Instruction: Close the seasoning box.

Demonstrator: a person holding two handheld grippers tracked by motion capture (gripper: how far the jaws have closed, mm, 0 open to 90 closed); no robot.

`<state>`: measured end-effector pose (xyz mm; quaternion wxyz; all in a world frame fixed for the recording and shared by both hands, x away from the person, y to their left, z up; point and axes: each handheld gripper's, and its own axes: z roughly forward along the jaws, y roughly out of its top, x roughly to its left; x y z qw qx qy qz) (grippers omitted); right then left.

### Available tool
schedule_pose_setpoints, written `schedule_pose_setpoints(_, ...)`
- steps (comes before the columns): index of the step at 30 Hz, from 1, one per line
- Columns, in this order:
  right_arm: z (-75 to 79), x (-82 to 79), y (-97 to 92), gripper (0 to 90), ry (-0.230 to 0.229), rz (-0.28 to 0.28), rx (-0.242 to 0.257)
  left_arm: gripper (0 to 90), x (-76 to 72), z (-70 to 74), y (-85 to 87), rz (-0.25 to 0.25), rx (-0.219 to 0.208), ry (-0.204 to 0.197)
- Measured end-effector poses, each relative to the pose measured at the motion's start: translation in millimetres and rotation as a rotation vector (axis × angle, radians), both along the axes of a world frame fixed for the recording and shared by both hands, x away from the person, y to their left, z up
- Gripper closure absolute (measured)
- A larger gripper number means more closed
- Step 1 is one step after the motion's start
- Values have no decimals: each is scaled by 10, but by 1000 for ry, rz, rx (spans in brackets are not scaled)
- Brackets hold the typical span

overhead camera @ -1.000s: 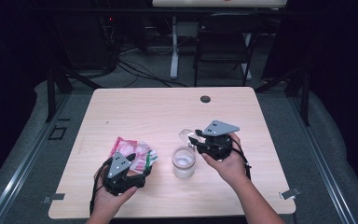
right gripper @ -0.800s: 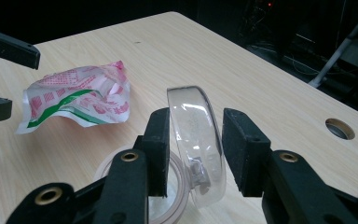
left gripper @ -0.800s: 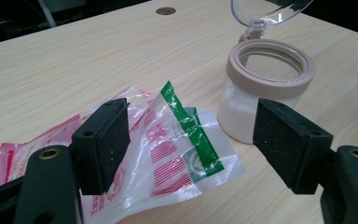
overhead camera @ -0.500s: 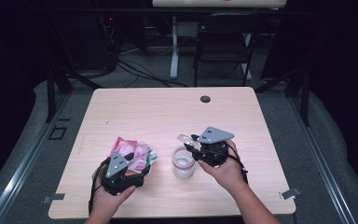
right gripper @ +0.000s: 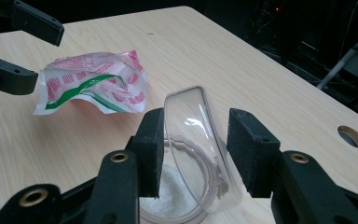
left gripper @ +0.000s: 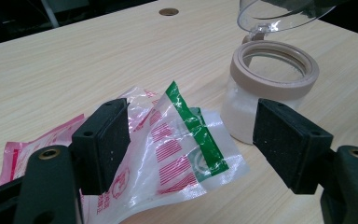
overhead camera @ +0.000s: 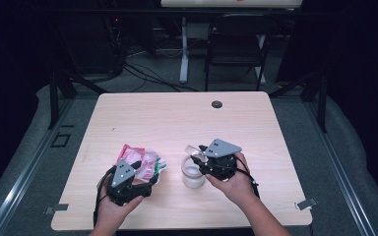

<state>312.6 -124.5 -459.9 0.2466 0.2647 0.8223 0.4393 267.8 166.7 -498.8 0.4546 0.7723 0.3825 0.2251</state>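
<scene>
while the jar (overhead camera: 193, 176) sits open on the worktop (overhead camera: 177, 123), the right tongs (right gripper: 195, 150) have just been opening around its clear lid (right gripper: 200, 144). the left tongs (left gripper: 191, 140) gape wide over the bag (left gripper: 177, 149); grabbing it looks next.

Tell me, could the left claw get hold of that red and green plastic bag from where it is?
Probably yes. The left claw stands open right over the plastic bag, with nothing between them; the jar sits off to one side.
</scene>
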Motion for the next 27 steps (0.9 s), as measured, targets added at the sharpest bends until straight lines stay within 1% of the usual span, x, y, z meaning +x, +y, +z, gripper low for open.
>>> schedule_pose_setpoints(17, -32, -30, 36, 558, -5, 10, -3, 265, 0, 5, 7, 1, -2, -1)
schedule_pose_setpoints(27, -88, -67, 93, 551, -8, 39, -11, 265, 1, 8, 20, 3, -3, 2)
